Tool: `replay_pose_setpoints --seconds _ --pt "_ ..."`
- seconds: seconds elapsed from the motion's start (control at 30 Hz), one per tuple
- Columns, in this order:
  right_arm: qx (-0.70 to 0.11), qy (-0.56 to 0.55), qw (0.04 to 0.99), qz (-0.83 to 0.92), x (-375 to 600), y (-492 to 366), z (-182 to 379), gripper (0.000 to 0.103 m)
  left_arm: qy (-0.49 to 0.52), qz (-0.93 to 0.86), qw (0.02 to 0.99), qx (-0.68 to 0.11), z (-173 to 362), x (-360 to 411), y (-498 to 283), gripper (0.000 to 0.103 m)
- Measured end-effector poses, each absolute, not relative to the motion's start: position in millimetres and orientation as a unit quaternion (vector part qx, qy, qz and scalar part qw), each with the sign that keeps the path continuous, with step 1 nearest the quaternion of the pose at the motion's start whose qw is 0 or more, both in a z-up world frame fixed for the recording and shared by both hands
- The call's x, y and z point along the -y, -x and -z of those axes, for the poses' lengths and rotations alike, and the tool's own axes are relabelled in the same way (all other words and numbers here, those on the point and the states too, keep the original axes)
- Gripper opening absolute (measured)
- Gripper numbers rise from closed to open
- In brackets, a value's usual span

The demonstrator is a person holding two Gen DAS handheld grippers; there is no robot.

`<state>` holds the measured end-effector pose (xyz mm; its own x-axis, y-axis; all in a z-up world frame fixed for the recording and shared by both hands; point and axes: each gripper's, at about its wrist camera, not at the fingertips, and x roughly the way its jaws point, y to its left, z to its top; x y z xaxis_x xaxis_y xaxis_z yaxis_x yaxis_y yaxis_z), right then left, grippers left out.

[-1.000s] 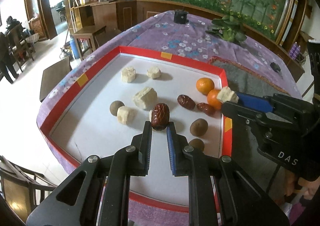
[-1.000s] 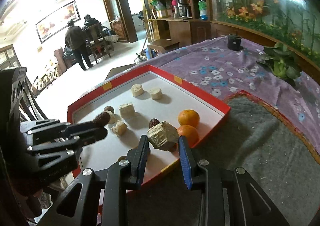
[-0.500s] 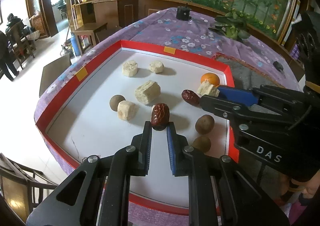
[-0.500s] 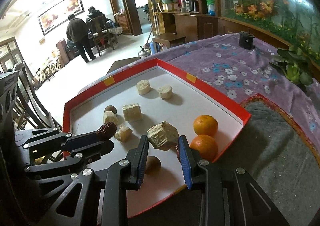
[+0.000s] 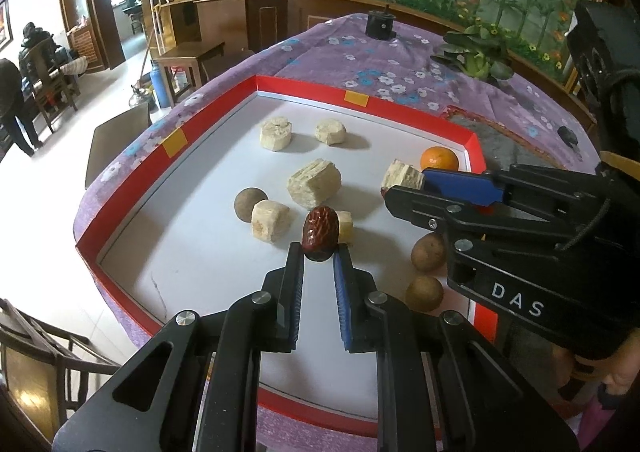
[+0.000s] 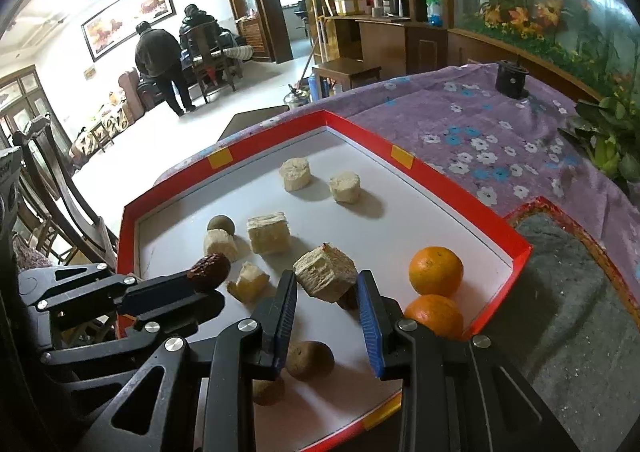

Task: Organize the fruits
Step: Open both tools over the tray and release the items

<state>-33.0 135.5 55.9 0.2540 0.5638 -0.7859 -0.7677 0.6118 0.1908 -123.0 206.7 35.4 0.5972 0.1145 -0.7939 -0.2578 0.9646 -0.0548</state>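
A red-rimmed white tray (image 5: 360, 97) (image 6: 432, 171) holds the fruit. My left gripper (image 5: 318, 252) (image 6: 208, 272) is shut on a dark red date (image 5: 319, 232) (image 6: 209, 267), held above the tray floor. Over the tray's right half, my right gripper (image 6: 326, 284) (image 5: 402, 181) is shut on a pale sugarcane chunk (image 6: 325, 278) (image 5: 402, 176). Several more pale chunks (image 5: 315, 183) (image 6: 268, 232) lie on the tray. Two oranges (image 6: 436, 271) sit in its right corner. Brown round longans (image 5: 428, 252) (image 6: 310, 359) rest near the front edge. Another date lies mostly hidden behind the held chunk.
The tray stands on a purple flowered tablecloth (image 5: 360, 55) beside a grey mat (image 6: 568, 292). A small black object (image 5: 381, 25) and a green plant (image 5: 476, 51) stand at the table's far side. Wooden chairs (image 6: 48, 211) and two people (image 6: 162, 63) are off to the left.
The right gripper has carried its chunk leftward from over the tray's right rim to above the tray floor, closer to the left gripper. The left gripper has stayed put with the date.
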Motion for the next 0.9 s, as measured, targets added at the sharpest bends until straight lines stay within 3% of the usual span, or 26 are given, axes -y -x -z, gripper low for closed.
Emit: replay_pose_setpoints --seconds 0.53,0.6,0.67,0.73,0.9 --pt "-0.450 0.113 0.768 -0.441 -139 38 -54 0.034 0.061 -0.143 0.885 -0.439 -31 -209 125 0.014" --pt "-0.450 0.105 0.769 -0.443 -135 39 -57 0.035 0.057 -0.149 0.886 -0.437 -32 -209 127 0.018" --pt "-0.445 0.108 0.775 -0.436 -130 41 -59 0.035 0.051 -0.154 0.887 -0.431 -34 -207 129 0.036" --pt "-0.441 0.107 0.780 -0.432 -125 44 -62 0.035 0.050 -0.155 0.892 -0.421 -37 -206 131 0.046" --pt "-0.420 0.089 0.801 -0.417 -100 54 -76 0.035 0.059 -0.155 0.903 -0.396 -49 -200 136 0.046"
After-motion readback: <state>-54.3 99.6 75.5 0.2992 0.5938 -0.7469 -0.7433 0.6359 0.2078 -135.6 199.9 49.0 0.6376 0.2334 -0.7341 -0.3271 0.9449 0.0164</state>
